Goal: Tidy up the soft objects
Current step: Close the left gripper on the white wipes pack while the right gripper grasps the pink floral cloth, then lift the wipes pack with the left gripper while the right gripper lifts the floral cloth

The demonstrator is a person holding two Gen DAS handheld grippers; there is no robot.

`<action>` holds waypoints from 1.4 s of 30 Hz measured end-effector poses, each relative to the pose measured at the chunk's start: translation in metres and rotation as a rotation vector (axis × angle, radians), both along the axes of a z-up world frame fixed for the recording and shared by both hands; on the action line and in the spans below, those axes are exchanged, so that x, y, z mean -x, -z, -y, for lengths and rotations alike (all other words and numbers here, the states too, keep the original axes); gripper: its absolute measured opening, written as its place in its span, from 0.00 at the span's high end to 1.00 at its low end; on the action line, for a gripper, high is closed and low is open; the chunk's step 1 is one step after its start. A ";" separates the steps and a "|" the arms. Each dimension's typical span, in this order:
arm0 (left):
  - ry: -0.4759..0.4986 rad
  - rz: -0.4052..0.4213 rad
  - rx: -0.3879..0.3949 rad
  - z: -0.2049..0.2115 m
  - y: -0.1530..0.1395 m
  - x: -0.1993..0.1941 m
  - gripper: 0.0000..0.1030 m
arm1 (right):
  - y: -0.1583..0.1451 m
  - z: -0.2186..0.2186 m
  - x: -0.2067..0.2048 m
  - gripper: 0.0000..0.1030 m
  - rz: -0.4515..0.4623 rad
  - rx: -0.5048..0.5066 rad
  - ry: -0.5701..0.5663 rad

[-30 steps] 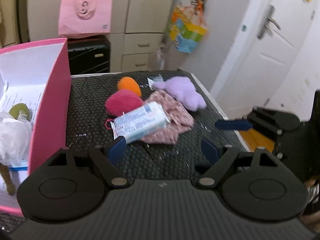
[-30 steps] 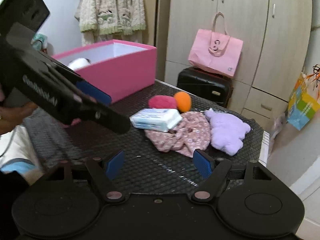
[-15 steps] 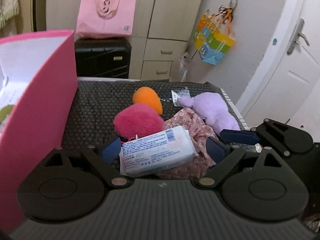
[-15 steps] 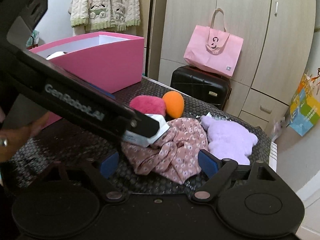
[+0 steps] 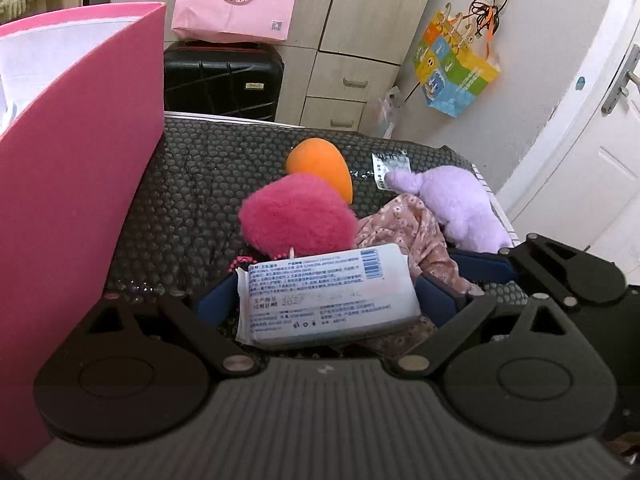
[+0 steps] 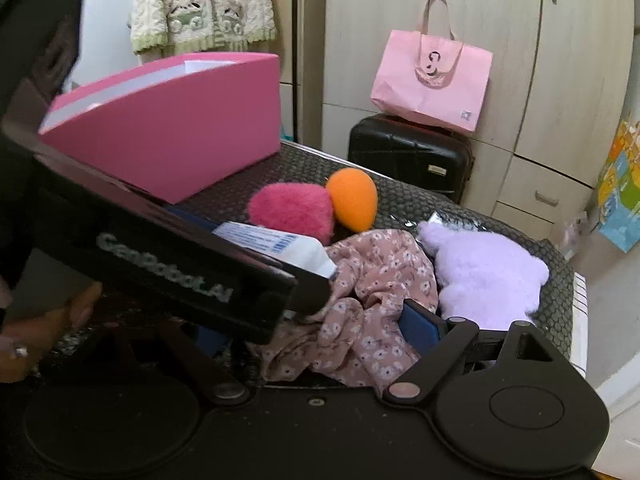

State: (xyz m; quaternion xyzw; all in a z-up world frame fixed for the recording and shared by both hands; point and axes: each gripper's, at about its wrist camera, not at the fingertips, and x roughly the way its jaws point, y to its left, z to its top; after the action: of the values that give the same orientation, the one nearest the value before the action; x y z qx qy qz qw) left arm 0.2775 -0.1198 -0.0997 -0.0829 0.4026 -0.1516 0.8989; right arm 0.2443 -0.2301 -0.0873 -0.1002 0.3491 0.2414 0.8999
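My left gripper (image 5: 326,304) is open, its blue pads on either side of a white wet-wipes pack (image 5: 328,294), which also shows in the right wrist view (image 6: 276,246). Behind the pack lie a pink fluffy puff (image 5: 298,218), an orange sponge (image 5: 320,172), a floral pink cloth (image 5: 404,228) and a purple plush toy (image 5: 460,208). My right gripper (image 6: 320,332) is open over the floral cloth (image 6: 360,300), with the purple plush (image 6: 484,276) just right of its right finger. Its left finger is hidden behind the left gripper's body.
A large pink box (image 5: 68,200) stands at the left on the black textured table (image 5: 192,184). A black suitcase (image 5: 220,80) with a pink bag (image 5: 236,0) on it stands behind the table. The table's right edge is near the purple plush.
Both grippers have moved forward and down toward the pile. The left gripper's pads now flank the wipes pack; the right gripper has closed in on the floral cloth.
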 end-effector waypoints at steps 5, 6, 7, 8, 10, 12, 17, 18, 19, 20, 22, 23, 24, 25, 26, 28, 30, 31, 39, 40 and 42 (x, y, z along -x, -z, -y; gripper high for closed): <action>0.010 0.021 -0.051 0.002 0.001 0.005 0.20 | 0.001 0.002 -0.002 0.10 -0.011 -0.011 0.008; 0.008 0.023 -0.050 0.001 0.001 0.005 0.21 | 0.002 0.001 -0.002 0.10 -0.010 -0.011 0.008; 0.005 0.023 -0.044 0.000 0.000 0.005 0.21 | 0.002 0.001 -0.002 0.10 -0.009 -0.013 0.009; 0.003 0.023 -0.034 -0.002 0.000 0.006 0.22 | 0.002 0.001 -0.002 0.10 -0.010 -0.015 0.010; -0.009 0.016 0.022 -0.008 0.000 0.006 0.23 | 0.003 0.002 -0.002 0.10 -0.012 -0.021 0.014; 0.005 0.002 0.057 -0.010 -0.002 0.007 0.23 | 0.002 0.002 0.001 0.12 -0.005 -0.024 0.012; -0.028 0.034 0.063 -0.014 -0.005 0.018 0.23 | -0.005 -0.006 0.012 0.52 0.026 0.012 0.009; -0.027 0.036 0.075 -0.016 -0.007 0.019 0.23 | -0.006 -0.006 0.015 0.58 0.035 0.016 0.016; -0.019 0.039 0.087 -0.017 -0.009 0.021 0.23 | -0.007 -0.006 0.017 0.65 0.035 0.012 0.021; -0.015 0.041 0.097 -0.018 -0.011 0.024 0.23 | -0.008 -0.004 0.019 0.69 0.027 -0.002 0.029; -0.013 0.030 0.124 -0.019 -0.013 0.028 0.23 | -0.009 0.001 0.021 0.73 0.011 -0.036 0.050; -0.007 0.026 0.132 -0.018 -0.014 0.030 0.23 | -0.009 0.003 0.023 0.75 0.005 -0.053 0.058; 0.000 0.027 0.126 -0.016 -0.015 0.033 0.23 | -0.010 0.005 0.026 0.75 0.000 -0.064 0.065; 0.004 0.034 0.111 -0.014 -0.016 0.037 0.23 | -0.010 0.005 0.029 0.75 -0.002 -0.071 0.070; 0.008 0.043 0.099 -0.013 -0.018 0.040 0.23 | -0.011 0.005 0.033 0.75 -0.003 -0.074 0.074; 0.024 0.052 0.098 -0.014 -0.020 0.047 0.23 | -0.012 0.005 0.040 0.75 -0.006 -0.076 0.083; 0.048 0.056 0.113 -0.017 -0.024 0.053 0.23 | -0.012 0.006 0.049 0.75 -0.016 -0.084 0.087; 0.056 0.064 0.116 -0.018 -0.026 0.057 0.23 | -0.012 0.006 0.053 0.75 -0.018 -0.088 0.091; 0.128 0.059 0.122 -0.031 -0.034 0.087 0.23 | -0.021 0.011 0.087 0.75 -0.036 -0.108 0.087; 0.137 0.053 0.116 -0.032 -0.033 0.090 0.23 | -0.021 0.011 0.090 0.75 -0.033 -0.105 0.082; 0.148 0.049 0.101 -0.033 -0.032 0.097 0.23 | -0.022 0.010 0.097 0.75 -0.024 -0.098 0.082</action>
State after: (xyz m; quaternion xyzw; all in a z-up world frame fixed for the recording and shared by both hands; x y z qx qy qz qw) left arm 0.1802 -0.0870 -0.0675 -0.0942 0.3773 -0.2396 0.8896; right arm 0.1476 -0.2399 -0.0648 -0.0387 0.3517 0.2223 0.9085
